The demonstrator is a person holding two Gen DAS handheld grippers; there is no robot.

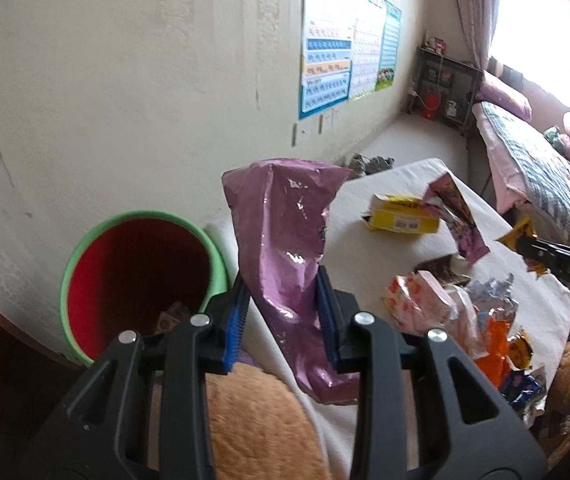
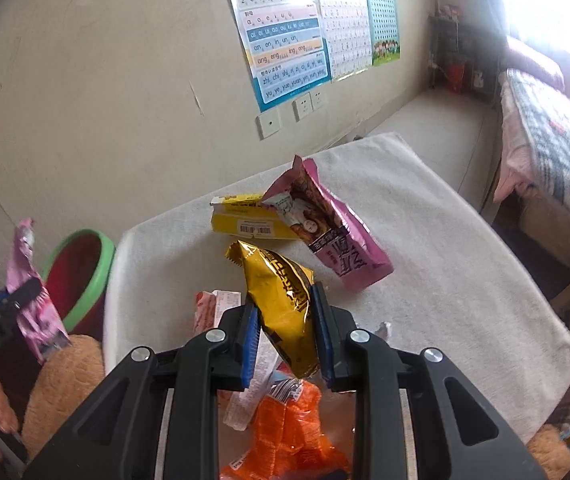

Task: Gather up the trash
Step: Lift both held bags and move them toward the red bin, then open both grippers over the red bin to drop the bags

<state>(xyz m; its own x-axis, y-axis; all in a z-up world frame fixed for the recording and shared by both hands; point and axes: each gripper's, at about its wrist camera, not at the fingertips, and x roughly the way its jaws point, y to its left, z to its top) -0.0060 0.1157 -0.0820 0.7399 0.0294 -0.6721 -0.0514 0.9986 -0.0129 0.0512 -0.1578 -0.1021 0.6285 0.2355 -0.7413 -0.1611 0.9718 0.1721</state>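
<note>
My left gripper (image 1: 283, 284) is shut on a crumpled pink foil bag (image 1: 285, 236) and holds it up beside a red bin with a green rim (image 1: 137, 276), which stands on the floor to its left. The bin (image 2: 79, 276) and that bag (image 2: 31, 292) also show at the left of the right wrist view. My right gripper (image 2: 283, 300) is shut on a gold snack wrapper (image 2: 281, 292) above the white cloth-covered table (image 2: 445, 264). A yellow box (image 2: 245, 226), a pink snack bag (image 2: 325, 232) and an orange wrapper (image 2: 289, 436) lie on the table.
More wrappers (image 1: 445, 308) are piled at the table's near right. A tan plush cushion (image 1: 257, 420) sits below the left gripper. A bed (image 1: 545, 168) stands at the right, with a shelf (image 1: 441, 88) by the far wall. Posters (image 2: 285, 28) hang on the wall.
</note>
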